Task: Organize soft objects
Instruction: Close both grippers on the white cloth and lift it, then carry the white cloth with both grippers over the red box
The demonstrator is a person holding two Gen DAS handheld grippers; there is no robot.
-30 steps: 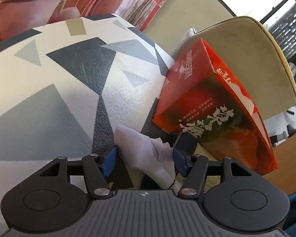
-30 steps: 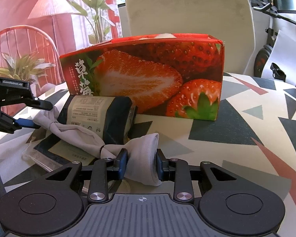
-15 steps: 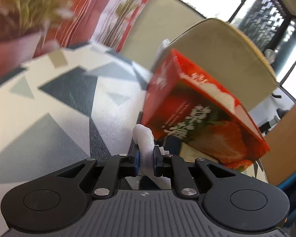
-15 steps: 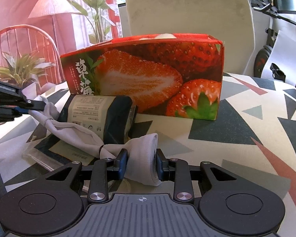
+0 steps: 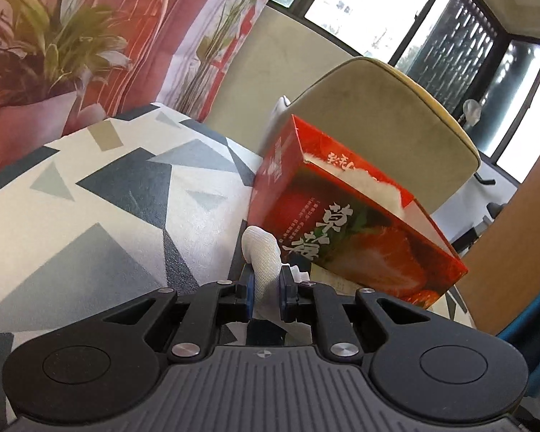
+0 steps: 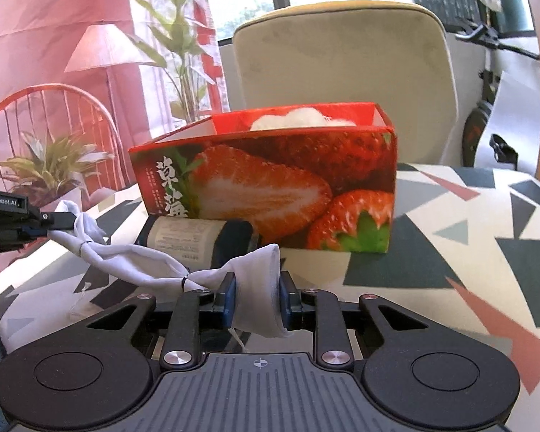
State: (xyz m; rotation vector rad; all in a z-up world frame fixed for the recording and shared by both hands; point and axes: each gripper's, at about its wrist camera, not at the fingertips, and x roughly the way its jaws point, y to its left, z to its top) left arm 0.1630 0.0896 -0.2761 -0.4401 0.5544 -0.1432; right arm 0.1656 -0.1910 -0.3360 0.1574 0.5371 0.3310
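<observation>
A white knitted sock pair, tied with thin bands, is held above the patterned tablecloth by its two ends, the left gripper and right gripper each clamped on one, probably for transfer into the open red strawberry-printed carton.

A table covered in a cloth of grey, dark and salmon triangles on cream fills the lower frame. Behind it, centre, stands a beige upholstered chair with a yellow-edged back. At upper left, a pink curtain printed with a lamp and leafy stems hangs beside a red wire chair and a potted plant. Daylight pours through dark-framed windows at upper right. A wooden panel rises at the right edge, and a scooter's handlebar shows at upper right.
</observation>
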